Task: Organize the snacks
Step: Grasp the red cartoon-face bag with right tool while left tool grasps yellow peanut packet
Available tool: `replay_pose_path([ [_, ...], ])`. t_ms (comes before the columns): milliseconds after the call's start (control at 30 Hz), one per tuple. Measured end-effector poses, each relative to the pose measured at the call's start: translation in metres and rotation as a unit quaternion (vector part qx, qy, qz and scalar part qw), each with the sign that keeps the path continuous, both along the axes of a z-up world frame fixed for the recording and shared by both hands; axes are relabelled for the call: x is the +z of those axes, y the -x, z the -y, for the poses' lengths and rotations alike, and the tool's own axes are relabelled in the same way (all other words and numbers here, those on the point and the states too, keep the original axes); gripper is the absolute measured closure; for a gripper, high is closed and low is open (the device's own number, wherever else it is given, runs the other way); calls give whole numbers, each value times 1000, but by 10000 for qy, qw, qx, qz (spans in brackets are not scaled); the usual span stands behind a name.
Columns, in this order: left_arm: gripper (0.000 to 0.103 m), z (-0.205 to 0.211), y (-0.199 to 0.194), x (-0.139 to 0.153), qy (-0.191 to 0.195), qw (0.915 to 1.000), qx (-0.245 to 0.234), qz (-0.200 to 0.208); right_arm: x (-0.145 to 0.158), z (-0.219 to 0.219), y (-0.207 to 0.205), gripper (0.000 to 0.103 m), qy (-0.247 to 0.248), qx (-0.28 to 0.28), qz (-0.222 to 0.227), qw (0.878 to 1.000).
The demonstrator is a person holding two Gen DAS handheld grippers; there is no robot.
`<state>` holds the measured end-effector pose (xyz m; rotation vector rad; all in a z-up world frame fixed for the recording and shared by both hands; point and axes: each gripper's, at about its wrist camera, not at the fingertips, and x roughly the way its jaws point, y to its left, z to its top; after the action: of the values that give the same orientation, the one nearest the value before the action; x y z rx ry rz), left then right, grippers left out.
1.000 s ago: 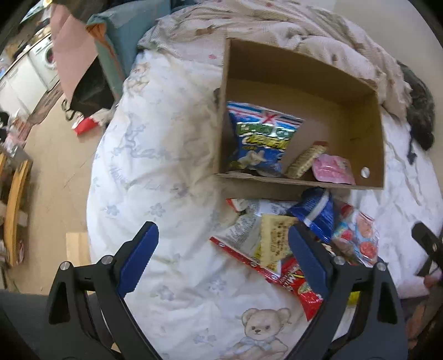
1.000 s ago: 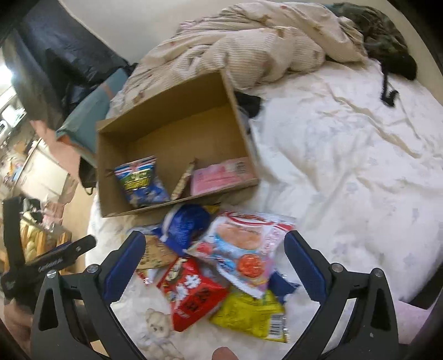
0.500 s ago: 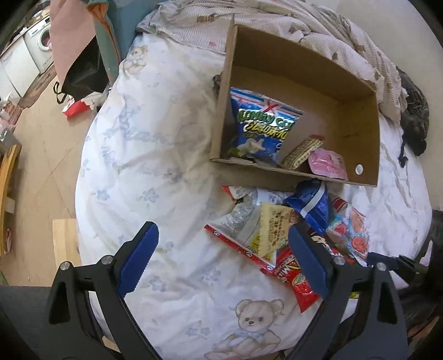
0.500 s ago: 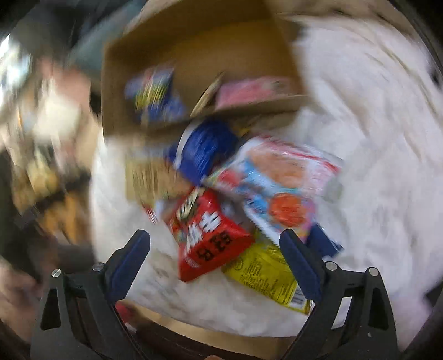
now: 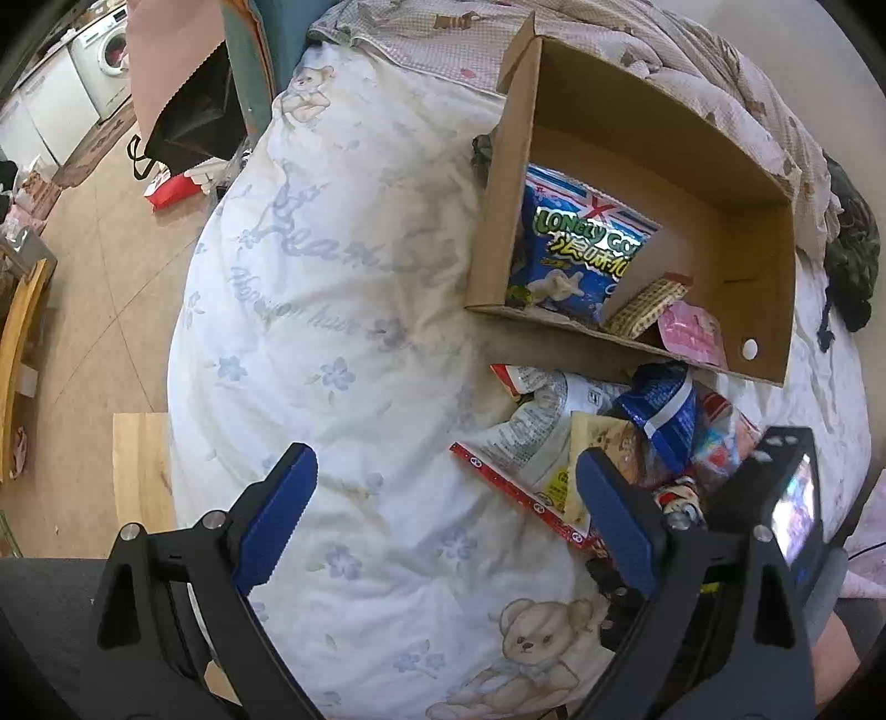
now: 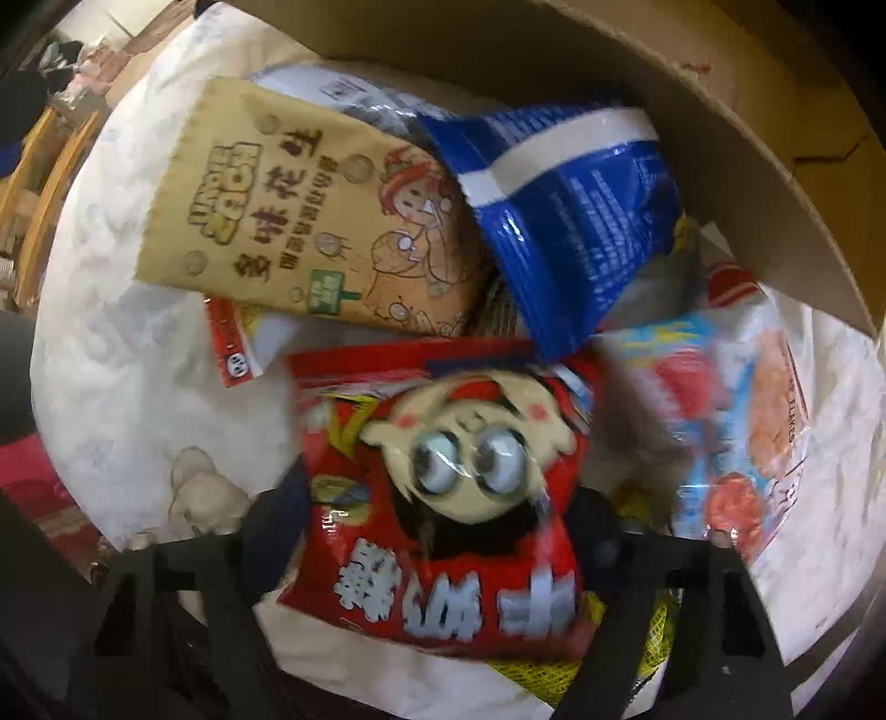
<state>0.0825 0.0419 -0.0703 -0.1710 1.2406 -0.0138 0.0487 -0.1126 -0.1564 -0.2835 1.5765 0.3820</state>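
A pile of snack bags lies on the white bedcover in front of a cardboard box [image 5: 775, 288]. The box holds a blue chip bag [image 5: 576, 249], a wafer pack [image 5: 645, 310] and a pink pack [image 5: 692, 332]. My right gripper [image 6: 437, 531] is low over the pile, its fingers on either side of a red cartoon-face bag [image 6: 443, 498]; the view is blurred and the jaws look open around it. A tan bag [image 6: 310, 210] and a dark blue bag [image 6: 576, 210] lie just beyond. My left gripper [image 5: 443, 498] is open and empty above the bedcover, left of the pile.
The bed edge drops to a wooden floor [image 5: 99, 277] at the left, with a black bag [image 5: 194, 122] and a wooden board [image 5: 141, 465] there. A rumpled beige blanket [image 5: 664, 50] lies behind the box. The right gripper's body [image 5: 775, 509] shows at the pile's right.
My right gripper has dropped quickly onto the pile, so the red bag now fills the space between its fingers. My left gripper has drawn back and to the left a little.
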Motion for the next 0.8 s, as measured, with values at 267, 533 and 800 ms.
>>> replay_pose_path([
  [267, 10, 5, -5, -2, 126, 9999, -54, -89, 49, 22, 23, 47, -1089, -341, -48, 9935],
  [533, 35, 38, -12, -18, 357, 9970, -598, -344, 111, 98, 21, 47, -1834, -1376, 1026, 9679],
  [800, 71, 76, -22, -54, 485, 9896, -1028, -877, 111, 145, 2, 47, -1995, -2370, 1113, 9443],
])
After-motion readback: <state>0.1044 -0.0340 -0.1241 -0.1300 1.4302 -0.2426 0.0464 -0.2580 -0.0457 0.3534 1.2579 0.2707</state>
